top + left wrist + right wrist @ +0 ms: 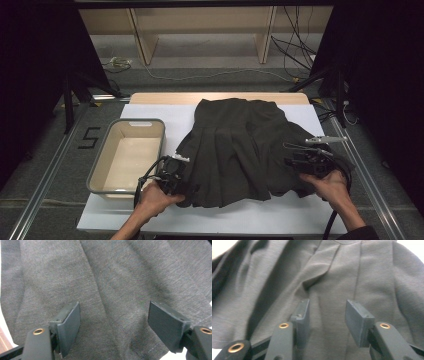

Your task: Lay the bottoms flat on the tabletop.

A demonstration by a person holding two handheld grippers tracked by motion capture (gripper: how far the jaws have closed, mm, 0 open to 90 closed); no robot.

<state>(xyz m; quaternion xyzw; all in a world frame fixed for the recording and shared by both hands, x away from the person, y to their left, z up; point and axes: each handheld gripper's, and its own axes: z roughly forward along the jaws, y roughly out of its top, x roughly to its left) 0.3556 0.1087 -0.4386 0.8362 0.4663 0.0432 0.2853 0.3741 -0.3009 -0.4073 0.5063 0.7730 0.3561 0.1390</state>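
On the white table cover, at the near hem: both grippers stand over a dark pleated skirt (235, 150).

Left fingers: in the left gripper view the pads (68, 327) stand wide apart above the grey cloth, nothing pinched between them; fabric lies flat under the gap.

Right fingers: in the right gripper view the pads (358, 320) are about half apart, hovering over a pleat, gripping nothing.

Left gripper (172, 172): at the skirt's near-left hem corner, held by the left hand (152, 200).

Right gripper (312, 160): at the near-right hem edge, held by the right hand (332, 187).

Skirt: spread flat, waistband toward the far side of the table, hem fanned toward the person, pleats running lengthwise.

Tub (102, 172): grey-rimmed, empty, just left of the skirt, beside the left gripper.

Step in hand: judged as the pause between grasps while laying out or folding the skirt; cloth rests free of both tools.

Next move: likely each gripper must dip to the hem and close on a thin edge of cloth, catching the same layers on both sides so the fold lifts evenly.
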